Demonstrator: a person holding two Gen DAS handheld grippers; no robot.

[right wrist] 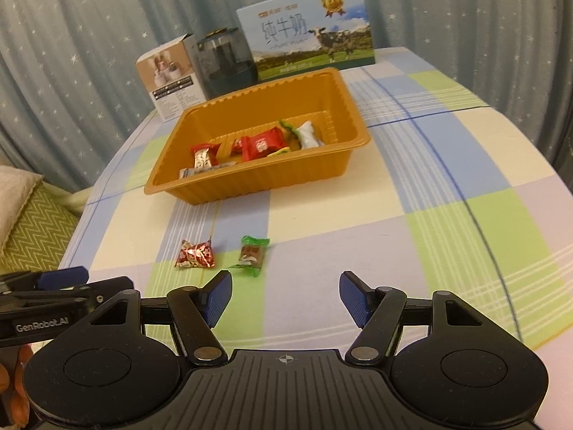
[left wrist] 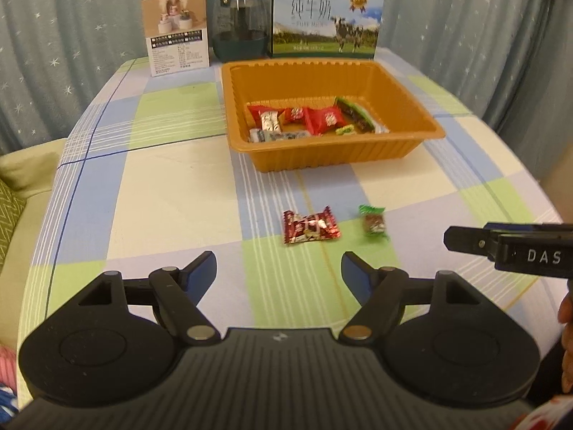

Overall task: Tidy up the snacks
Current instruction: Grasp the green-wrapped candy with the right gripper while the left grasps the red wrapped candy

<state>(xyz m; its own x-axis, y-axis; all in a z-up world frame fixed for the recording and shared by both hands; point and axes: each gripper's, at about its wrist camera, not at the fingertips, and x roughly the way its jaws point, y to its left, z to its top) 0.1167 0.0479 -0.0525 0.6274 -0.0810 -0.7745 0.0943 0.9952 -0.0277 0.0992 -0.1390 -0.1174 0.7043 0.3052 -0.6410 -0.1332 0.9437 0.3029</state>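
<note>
Two wrapped snacks are still lying loose on the checked tablecloth point(left wrist: 172, 186), so the collecting step is underway. The left gripper point(left wrist: 279, 268) is hovering with its jaws spread and empty, the red candy point(left wrist: 311, 227) sitting just ahead of its fingertips and slightly to the right. The right gripper point(right wrist: 284, 292) is likewise standing spread with nothing between its pads; the green candy point(right wrist: 252, 255) is lying just ahead and to its left (close beside the red one). Beyond both, the orange tray point(left wrist: 404, 150) is already holding several sweets. Next, each gripper probably needs lowering around its candy before pinching.
</note>
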